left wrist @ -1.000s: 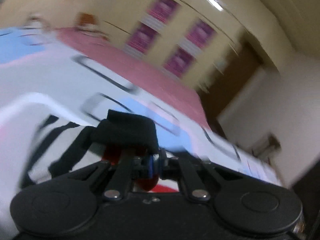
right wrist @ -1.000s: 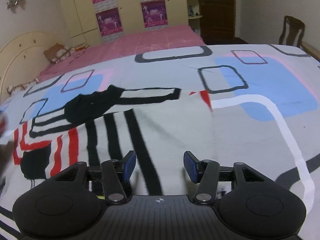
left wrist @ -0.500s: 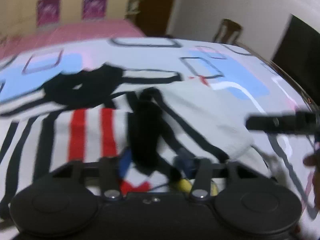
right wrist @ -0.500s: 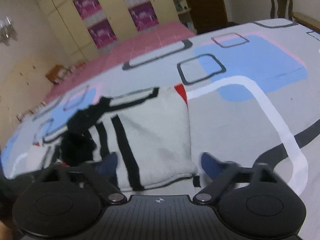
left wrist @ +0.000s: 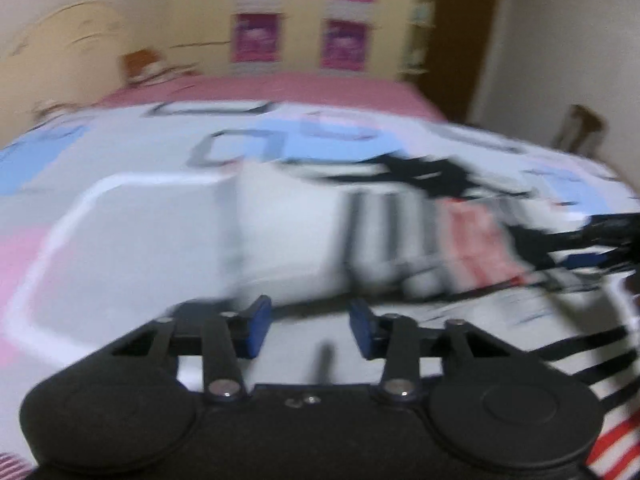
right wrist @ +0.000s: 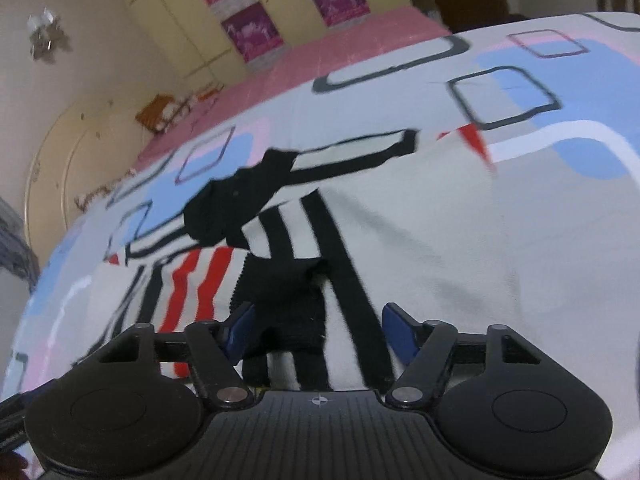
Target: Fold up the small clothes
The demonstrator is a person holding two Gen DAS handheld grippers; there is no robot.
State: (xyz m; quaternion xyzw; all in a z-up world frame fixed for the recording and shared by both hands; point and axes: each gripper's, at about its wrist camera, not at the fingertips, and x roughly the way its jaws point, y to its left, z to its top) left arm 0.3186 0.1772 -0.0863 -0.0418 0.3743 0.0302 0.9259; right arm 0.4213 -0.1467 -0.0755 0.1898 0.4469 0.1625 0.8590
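Striped sweater lying on the bed, left gripper fingers spread, right gripper fingers spread over its black part

Colours/patterns, both wrist views

Garment: off-white knit, black stripes, red stripes on one part, black collar patch. Bedspread: grey-white with blue blocks, pink patches, dark outlined rectangles, white band. Far sheet pink. Wall posters magenta. Gripper pads blue, bodies black.
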